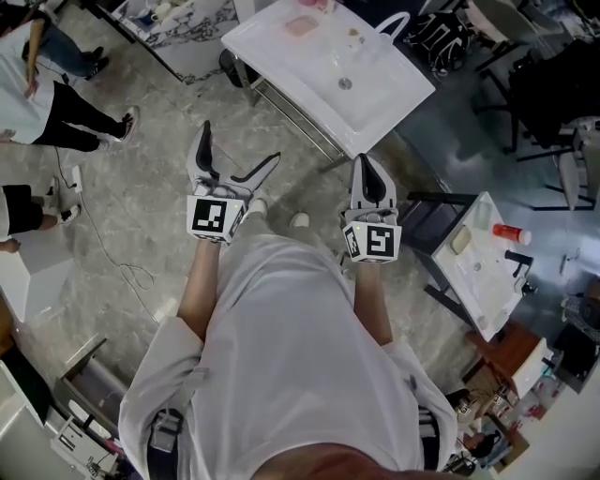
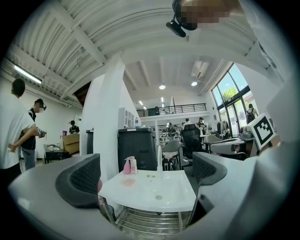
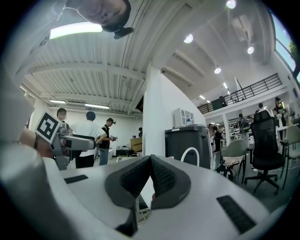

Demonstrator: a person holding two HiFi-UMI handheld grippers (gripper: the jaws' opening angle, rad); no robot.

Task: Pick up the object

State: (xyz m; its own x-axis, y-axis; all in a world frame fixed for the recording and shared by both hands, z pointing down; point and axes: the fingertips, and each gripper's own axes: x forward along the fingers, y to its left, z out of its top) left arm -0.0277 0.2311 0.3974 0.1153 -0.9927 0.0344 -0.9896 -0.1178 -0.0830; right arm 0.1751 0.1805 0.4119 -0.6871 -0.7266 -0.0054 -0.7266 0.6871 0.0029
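A white sink table (image 1: 375, 89) stands ahead of me on the marble floor, with a drain (image 1: 345, 83) and a curved faucet (image 1: 394, 21). A flat pink thing (image 1: 302, 25) lies at its far end; in the left gripper view a pink spray bottle (image 2: 127, 165) stands beside it on the sink table (image 2: 173, 190). My left gripper (image 1: 234, 161) is held in the air short of the table, its jaws spread wide and empty (image 2: 145, 176). My right gripper (image 1: 372, 178) hangs level with it, shut with its pads pressed together on nothing (image 3: 150, 180).
A smaller white table (image 1: 473, 281) at the right carries an orange-red bottle (image 1: 511, 233) and a few small items. People (image 1: 47, 94) stand at the left, and a cable (image 1: 122, 272) trails over the floor. A dark bin (image 2: 136, 147) stands behind the sink.
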